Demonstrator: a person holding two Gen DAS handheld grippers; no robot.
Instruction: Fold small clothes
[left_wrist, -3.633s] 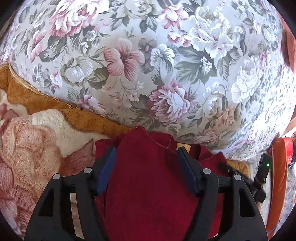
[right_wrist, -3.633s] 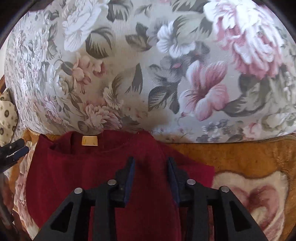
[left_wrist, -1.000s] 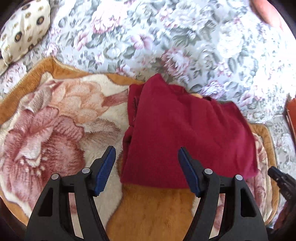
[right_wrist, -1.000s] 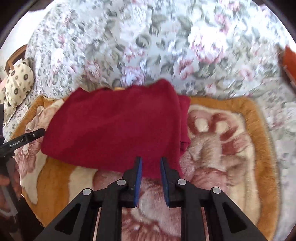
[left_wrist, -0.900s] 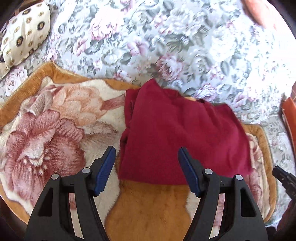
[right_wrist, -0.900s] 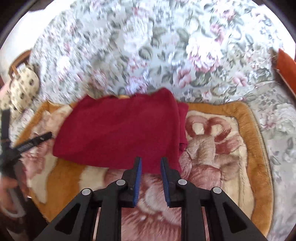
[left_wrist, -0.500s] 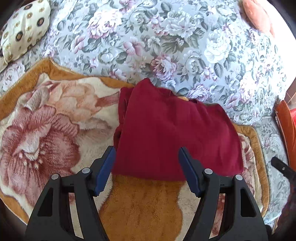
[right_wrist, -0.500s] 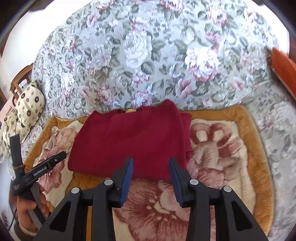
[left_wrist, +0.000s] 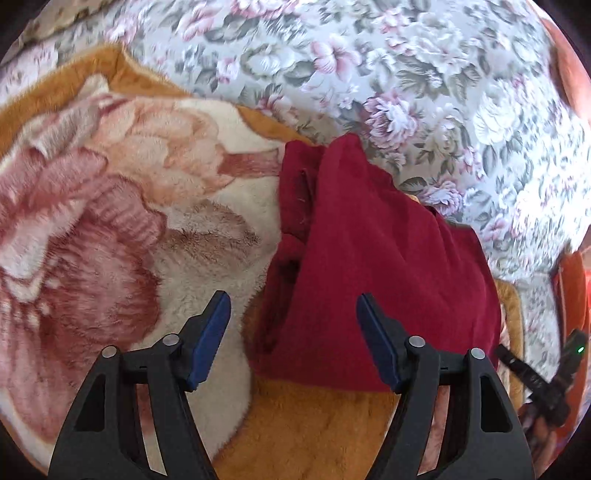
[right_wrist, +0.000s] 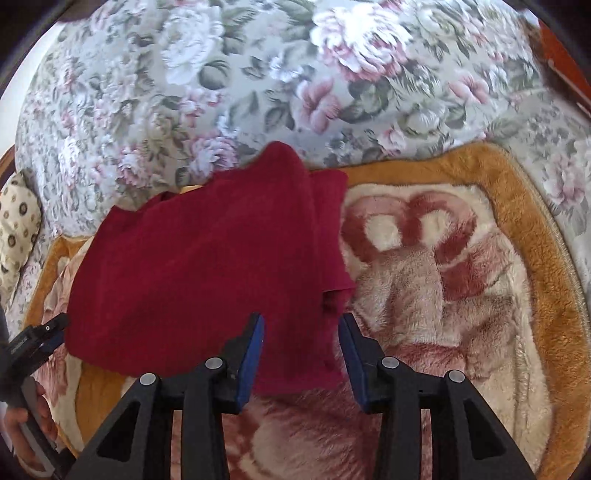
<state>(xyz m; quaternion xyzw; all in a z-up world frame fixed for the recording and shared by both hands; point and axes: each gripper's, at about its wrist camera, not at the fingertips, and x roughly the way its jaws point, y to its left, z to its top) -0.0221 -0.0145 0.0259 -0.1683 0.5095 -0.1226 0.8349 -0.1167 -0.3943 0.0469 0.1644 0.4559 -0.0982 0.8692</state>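
Garment (left_wrist: 369, 266), one, dark red, knitted or fleecy, already folded into a rough rectangle. Handling, by estimate: light, soft, limp, with no stiffness of its own; layers likely to slide over one another and sag if lifted by one point. Not fragile, and the nap should give the pads good purchase. Best hold, by judgement: the near corners of the folded stack, pinching all layers together, one gripper to each corner.

Appearance: plain red with no print; top layer fairly smooth; side edges uneven, with under-layers and a tucked sleeve showing past the top fold. A small tan label (right_wrist: 189, 188) peeks out at the far edge.

Position: lies on a plush blanket (left_wrist: 110, 221) patterned with pink flowers and an orange border, its far edge against a floral cushion (right_wrist: 258, 85). Just ahead of both grippers, near edge close to the fingertips.

Left gripper (left_wrist: 293, 338): jaws wide apart, holding nothing; the garment's near left corner sits between and just beyond the blue pads (left_wrist: 210, 341).

Right gripper (right_wrist: 301, 356): jaws moderately parted, holding nothing; the garment's near right corner lies between the fingers, contact not certain.

Spotted pillow (right_wrist: 16, 225): far off to the left gripper's side, apart from the work.
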